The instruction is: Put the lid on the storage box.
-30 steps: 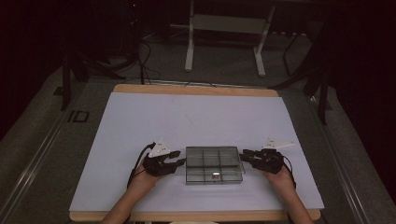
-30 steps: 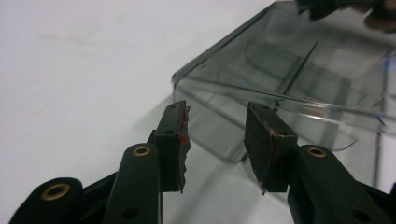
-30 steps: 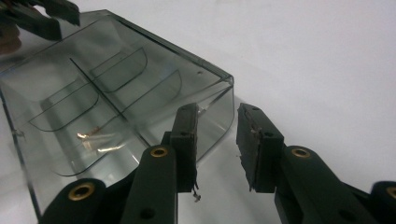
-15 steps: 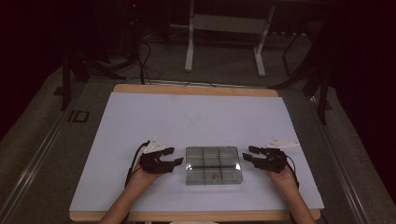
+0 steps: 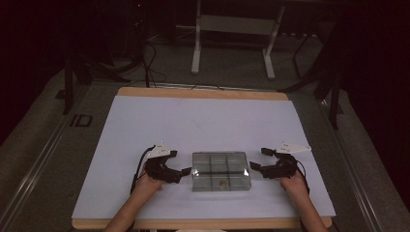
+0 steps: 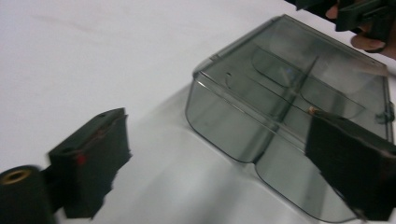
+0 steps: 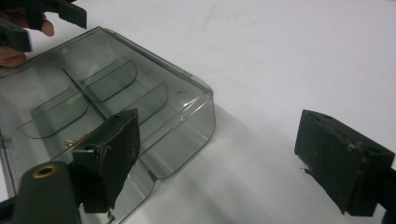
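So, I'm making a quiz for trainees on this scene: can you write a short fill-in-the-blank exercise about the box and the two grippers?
1. The clear smoky-grey plastic compartment box lies on the white table ____ the two grippers.
2. The left gripper has its jaws ____.
3. The lid of the box is ____.
4. The right gripper is ____ of anything.

Missing words: between; open; closed; empty

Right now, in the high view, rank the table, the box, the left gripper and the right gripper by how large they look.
1. table, by far the largest.
2. box, clear and divided into compartments.
3. left gripper and right gripper: they look about alike, both open beside the box, so no ranking between them.
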